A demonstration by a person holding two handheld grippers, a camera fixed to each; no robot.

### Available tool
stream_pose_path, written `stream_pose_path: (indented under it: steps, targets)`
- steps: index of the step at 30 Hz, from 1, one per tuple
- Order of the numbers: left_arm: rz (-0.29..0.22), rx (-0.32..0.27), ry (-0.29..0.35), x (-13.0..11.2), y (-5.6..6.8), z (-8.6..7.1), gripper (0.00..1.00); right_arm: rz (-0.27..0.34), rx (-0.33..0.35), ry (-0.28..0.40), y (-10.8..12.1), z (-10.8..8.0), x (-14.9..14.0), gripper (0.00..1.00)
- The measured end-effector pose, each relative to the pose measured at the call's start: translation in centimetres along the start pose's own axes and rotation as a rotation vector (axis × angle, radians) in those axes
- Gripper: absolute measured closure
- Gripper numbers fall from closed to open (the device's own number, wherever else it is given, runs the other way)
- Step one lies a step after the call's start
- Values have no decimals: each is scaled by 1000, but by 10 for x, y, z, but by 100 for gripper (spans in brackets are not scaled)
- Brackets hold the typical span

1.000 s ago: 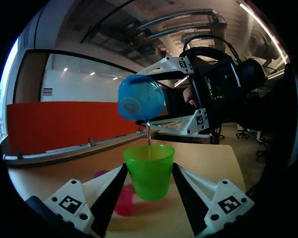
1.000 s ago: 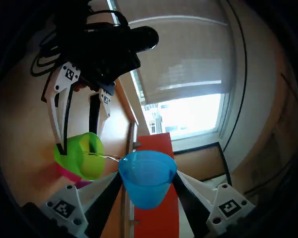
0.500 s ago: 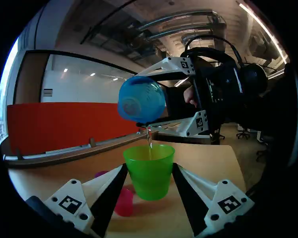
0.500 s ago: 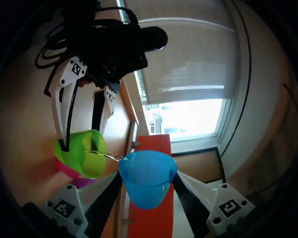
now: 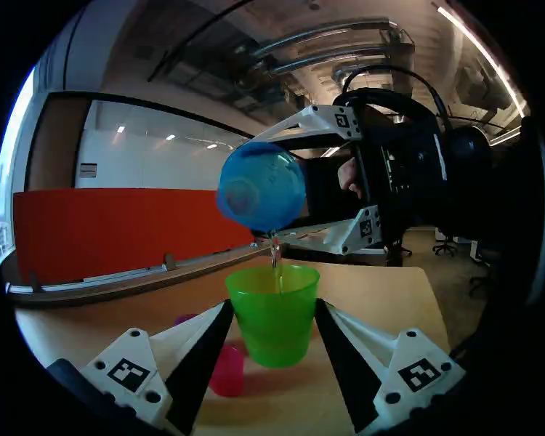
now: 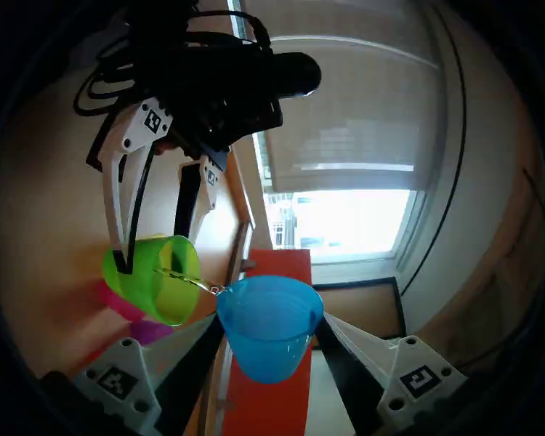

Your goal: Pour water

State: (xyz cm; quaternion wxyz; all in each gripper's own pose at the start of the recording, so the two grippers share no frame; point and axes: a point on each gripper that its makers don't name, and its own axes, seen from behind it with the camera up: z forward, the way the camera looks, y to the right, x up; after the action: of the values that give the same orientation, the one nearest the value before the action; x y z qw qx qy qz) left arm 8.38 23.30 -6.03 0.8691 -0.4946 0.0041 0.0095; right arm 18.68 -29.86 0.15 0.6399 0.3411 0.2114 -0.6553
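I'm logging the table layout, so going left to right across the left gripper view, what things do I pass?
purple cup → pink cup → green cup → hand holding the other gripper

Your left gripper view looks out level from your left gripper (image 5: 272, 305), low over the wooden table (image 5: 389, 291), toward an orange wall (image 5: 112, 225). The green cup (image 5: 272, 320) sits very near the lens. Your right gripper view rides your right gripper (image 6: 270, 320), rolled sideways so the table stands at its left, and faces a bright window (image 6: 338, 221) with the blue cup (image 6: 270, 338) close up. Both views share the two cups, the table, the orange wall, and the opposite gripper farther off.
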Motion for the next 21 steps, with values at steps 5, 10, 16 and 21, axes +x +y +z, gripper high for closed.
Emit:
stream_pose_path:
  steps: [5,10,16,21]
  targets:
    - [2,0,-2,0,0,1,19,-18,-5,-2,1,-2,1,12]
    - [3,-1,0,1,0,2,19,-30,-5,-4,1,-4,1,11]
    - [4,-1,-1,1,0,2,19,-46,-7,-2,0,-5,2,11]
    - [1,-2,1,1,0,3,19,-70,-9,-4,0,-6,3,11]
